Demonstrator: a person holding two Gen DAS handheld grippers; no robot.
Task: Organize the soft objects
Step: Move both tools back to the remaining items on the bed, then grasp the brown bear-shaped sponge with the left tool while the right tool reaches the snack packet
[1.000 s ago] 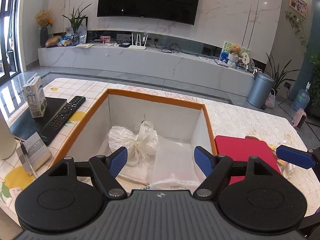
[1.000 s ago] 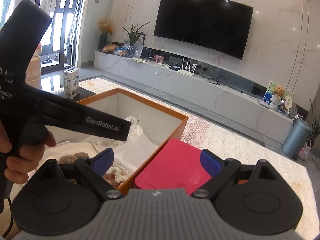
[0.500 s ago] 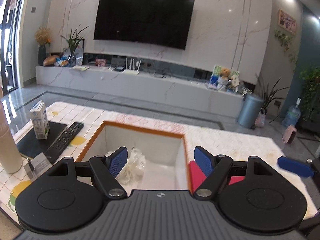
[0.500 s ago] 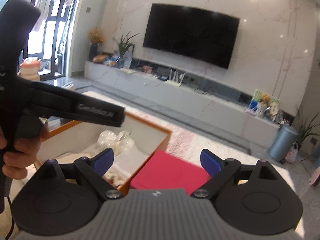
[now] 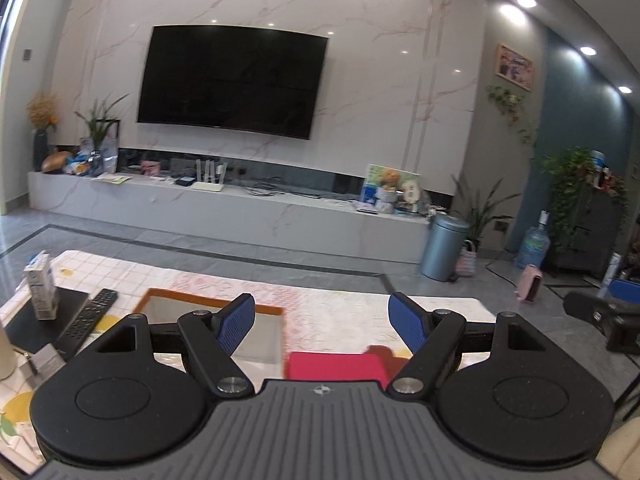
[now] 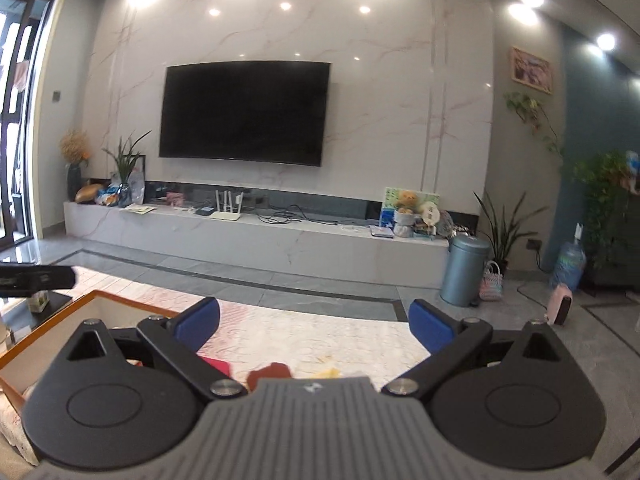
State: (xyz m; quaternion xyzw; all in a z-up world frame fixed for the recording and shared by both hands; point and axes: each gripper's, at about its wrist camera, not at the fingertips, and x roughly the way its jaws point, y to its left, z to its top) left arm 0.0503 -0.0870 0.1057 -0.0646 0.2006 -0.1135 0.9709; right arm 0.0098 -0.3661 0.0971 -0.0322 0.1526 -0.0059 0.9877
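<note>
on the table (image 5: pixel 340 312) an open box (image 5: pixel 216 306) is set, with a flat folded cloth (image 5: pixel 332 365) just to its right. left of the box a remote (image 5: pixel 90 318) is laid on a mat (image 5: pixel 24 330), and a carton (image 5: pixel 42 286) is stood upright on that mat. beyond the table a long low bench (image 6: pixel 256 236) is placed against the wall, below a tv (image 6: pixel 244 112). a bin (image 6: pixel 466 270) is stood on the floor at the bench's right end.

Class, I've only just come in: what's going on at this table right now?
A person holds a claw in each hand above a table, sorting soft things. Both the left claw and the right claw are open and empty; the right claw's jaws have just been opening wider. An orange-rimmed box sits below on the left, with a red cloth beside it on the table. Neither claw touches anything.
</note>
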